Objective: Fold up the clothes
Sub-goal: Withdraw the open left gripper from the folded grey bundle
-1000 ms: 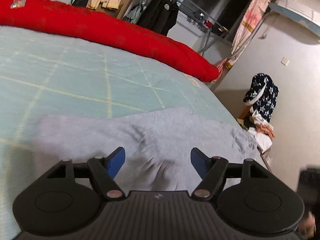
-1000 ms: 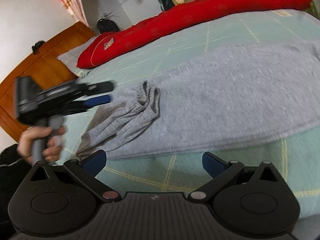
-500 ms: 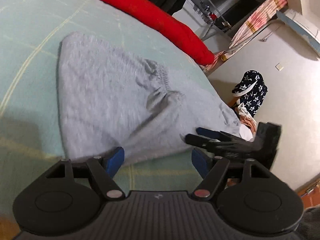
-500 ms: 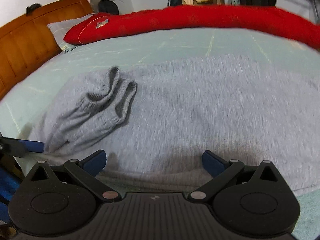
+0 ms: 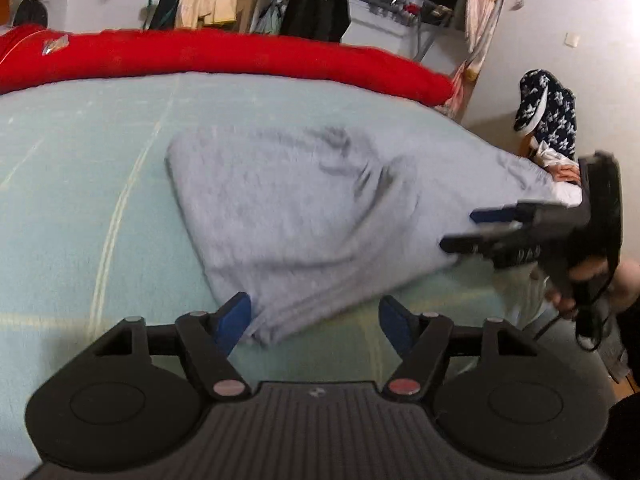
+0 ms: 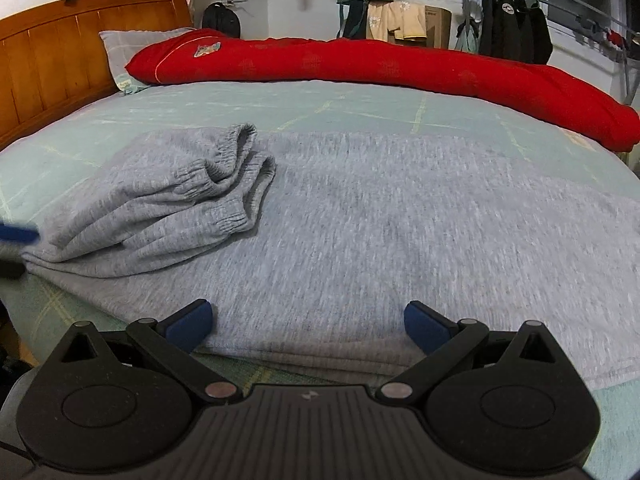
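Observation:
Grey sweatpants [image 5: 300, 208] lie folded over on the pale green bed sheet [image 5: 80, 168], their ribbed ends bunched on top [image 6: 224, 188]. My left gripper [image 5: 316, 316] sits low at the garment's near left corner. Its jaws are closing, with the corner of the cloth lying between the blue pads and neither pad pressing on it. My right gripper [image 6: 308, 326] hangs open over the garment's [image 6: 380, 232] near edge, cloth under and between its fingers. Each gripper shows in the other's view: the right [image 5: 460, 230] in a hand, the left [image 6: 12, 250] at the frame edge.
A long red quilt [image 6: 400, 64] runs along the far side of the bed. A wooden headboard [image 6: 60, 52] and a grey pillow [image 6: 132, 48] are at the left. Hanging clothes [image 6: 512, 28] stand behind. A dark patterned garment [image 5: 548, 108] sits past the bed's right end.
Both grippers have sunk toward the near edge of the sweatpants and rolled level. The left now sits at the garment's corner instead of above its middle.

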Demonstrator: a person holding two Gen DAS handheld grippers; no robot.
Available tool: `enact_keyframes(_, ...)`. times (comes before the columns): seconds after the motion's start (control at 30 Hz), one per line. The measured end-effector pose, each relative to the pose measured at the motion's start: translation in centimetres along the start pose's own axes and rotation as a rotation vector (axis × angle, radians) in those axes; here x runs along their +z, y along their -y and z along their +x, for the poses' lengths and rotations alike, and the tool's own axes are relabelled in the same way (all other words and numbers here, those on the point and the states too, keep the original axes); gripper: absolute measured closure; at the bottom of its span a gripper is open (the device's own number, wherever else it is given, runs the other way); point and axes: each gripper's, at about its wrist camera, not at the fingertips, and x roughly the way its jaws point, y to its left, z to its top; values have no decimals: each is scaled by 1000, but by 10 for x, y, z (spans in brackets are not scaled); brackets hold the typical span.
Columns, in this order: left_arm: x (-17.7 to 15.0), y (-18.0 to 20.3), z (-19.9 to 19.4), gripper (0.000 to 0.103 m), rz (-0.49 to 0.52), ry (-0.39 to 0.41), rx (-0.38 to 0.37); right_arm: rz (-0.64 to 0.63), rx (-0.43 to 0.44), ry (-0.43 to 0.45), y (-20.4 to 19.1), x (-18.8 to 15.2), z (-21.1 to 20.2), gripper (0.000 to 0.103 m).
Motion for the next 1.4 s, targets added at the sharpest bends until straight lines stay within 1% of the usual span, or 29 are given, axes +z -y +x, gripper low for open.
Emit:
enact_keyframes(0.03,-1,0,-5,35,1,-9,-18,1,-3,0,-1,0,1,0)
enact_keyframes(0.13,4,-3,-19,47,7,-5,-46,2,-6,4,-1,-1,0,0)
enact_keyframes(0.2,10,-6,-28,47,14,9,-51,3,-8,5,-1,-1,1,0)
enact_keyframes(0.27,18,-12,-26,44,16,50,-2,7,-12,8,-1,-1,1,0)
enact_keyframes(0.3,19,-16,-20,44,-2,50,2,9,-15,10,-2,-1,1,0)
enact_keyframes(0.33,21,-20,-10,43,-20,40,9,10,-19,11,-2,-2,1,0)
enact_keyframes(0.4,18,-27,10,44,-79,-5,33,11,-25,8,-3,-1,0,0)
enact_keyframes(0.43,16,-28,14,44,-100,-12,20,13,-26,4,-3,-1,-1,0)
enact_keyframes(0.47,13,-28,12,43,-118,1,-4,16,-27,0,-3,0,-1,0)
enact_keyframes(0.57,6,-24,4,43,-162,-23,-119,16,-30,0,-4,0,0,0)
enact_keyframes(0.63,2,-16,-2,43,-117,-49,-142,16,-32,4,-4,-1,0,0)
enact_keyframes(0.67,1,-14,-6,43,-103,-46,-147,17,-33,5,-4,-1,0,0)
enact_keyframes(0.7,1,-14,-11,42,-97,-33,-146,18,-34,8,-4,-1,0,0)
enact_keyframes(0.8,11,-19,-14,41,-109,28,-98,19,-37,13,-5,-2,-1,0)
enact_keyframes(0.87,17,-21,-10,41,-113,48,-73,19,-39,10,-6,-1,-1,0)
enact_keyframes(0.9,19,-19,-9,41,-95,61,-61,19,-39,8,-6,-1,-1,0)
enact_keyframes(1.0,25,-10,-6,41,-24,69,-12,18,-38,6,-6,0,-1,0)
enact_keyframes(1.1,30,-7,-18,40,3,110,0,18,-41,13,-6,-2,-1,0)
enact_keyframes(1.13,32,-7,-21,37,5,121,1,19,-42,15,-6,-2,-1,0)
enact_keyframes(1.2,35,-8,-17,36,4,114,-10,21,-46,19,-7,-3,-1,0)
enact_keyframes(1.23,35,-9,-10,36,0,94,-21,21,-47,20,-7,-3,-1,0)
enact_keyframes(1.27,32,-9,-3,36,-7,65,-40,22,-47,22,-7,-3,-1,0)
enact_keyframes(1.3,28,-9,5,36,-26,17,-64,22,-46,24,-7,-4,-1,0)
enact_keyframes(1.37,15,-6,14,36,-57,-68,-89,21,-44,26,-7,-5,-1,0)
enact_keyframes(1.4,12,-2,9,36,-23,-61,-80,21,-42,25,-6,-5,-2,0)
